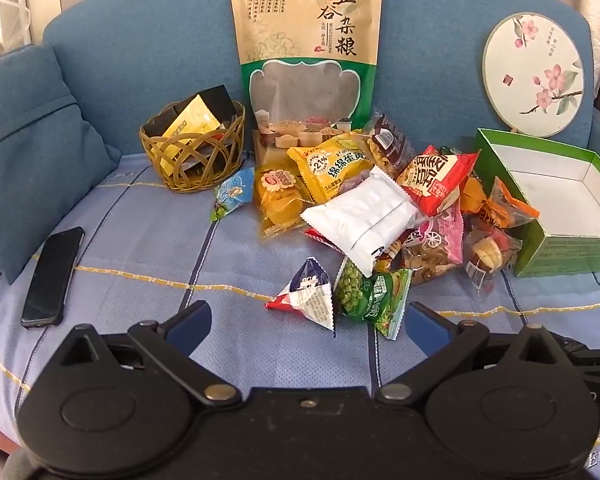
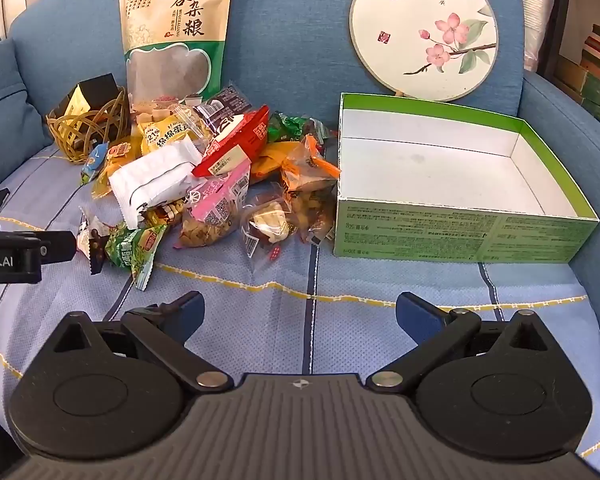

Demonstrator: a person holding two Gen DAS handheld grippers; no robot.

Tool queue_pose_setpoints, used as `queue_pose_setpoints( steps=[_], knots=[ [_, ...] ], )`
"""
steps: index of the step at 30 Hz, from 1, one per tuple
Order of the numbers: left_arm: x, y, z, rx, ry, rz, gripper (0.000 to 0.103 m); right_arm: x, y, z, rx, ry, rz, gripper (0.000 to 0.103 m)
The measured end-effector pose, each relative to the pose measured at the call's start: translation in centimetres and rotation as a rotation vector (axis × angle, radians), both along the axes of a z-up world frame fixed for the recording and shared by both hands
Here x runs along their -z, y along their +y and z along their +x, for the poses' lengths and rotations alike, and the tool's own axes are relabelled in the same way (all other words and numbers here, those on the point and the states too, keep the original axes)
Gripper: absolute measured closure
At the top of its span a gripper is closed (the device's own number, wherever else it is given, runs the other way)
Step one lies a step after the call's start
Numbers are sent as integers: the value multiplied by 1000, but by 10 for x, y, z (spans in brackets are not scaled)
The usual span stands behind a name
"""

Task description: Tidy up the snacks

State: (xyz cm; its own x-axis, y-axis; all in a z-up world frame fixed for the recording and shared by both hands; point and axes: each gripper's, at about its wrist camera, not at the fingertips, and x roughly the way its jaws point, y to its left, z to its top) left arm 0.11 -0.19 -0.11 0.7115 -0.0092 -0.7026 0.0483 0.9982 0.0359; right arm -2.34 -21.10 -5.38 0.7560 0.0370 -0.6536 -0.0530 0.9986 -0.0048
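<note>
Hovering over the striped blanket (image 2: pixel 260 320), tilted down toward the heap. Spreading the left gripper (image 1: pixel 308 320) wide with nothing between the jaws; likewise the right gripper (image 2: pixel 298 312), fully released and empty — probably readying both for a first pick.

Lying in a loose pile at mid-seat, the snack packets (image 1: pixel 380 208), overlapping one another: a white pouch (image 1: pixel 364 216) riding on top, a green pea packet (image 1: pixel 376 300) and a small triangular packet (image 1: pixel 308 292) spilling nearest the left jaws. Sitting just beside the pile's right edge, the green box (image 2: pixel 460 236), open-topped and bare inside, so likely waiting as the destination, with a couple of clear-wrapped packets touching its wall.

Leaning upright against the sofa back, the tall grain bag (image 1: pixel 306 52) — too big for the box by the look of it. Holding a few sachets already, the wicker basket (image 1: pixel 192 152) at the left. Resting well apart on the blanket, a phone (image 1: pixel 52 276); propped behind the box, a round painted fan (image 2: pixel 424 32).

Judging nothing sorted yet.
</note>
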Motion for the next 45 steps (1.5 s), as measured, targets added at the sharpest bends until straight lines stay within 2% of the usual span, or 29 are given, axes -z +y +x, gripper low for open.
queue_pose_setpoints(
  steps=[45],
  knots=[
    [6, -2, 3, 0, 38, -8, 0, 7, 9, 2, -18, 22, -10, 0]
  ],
)
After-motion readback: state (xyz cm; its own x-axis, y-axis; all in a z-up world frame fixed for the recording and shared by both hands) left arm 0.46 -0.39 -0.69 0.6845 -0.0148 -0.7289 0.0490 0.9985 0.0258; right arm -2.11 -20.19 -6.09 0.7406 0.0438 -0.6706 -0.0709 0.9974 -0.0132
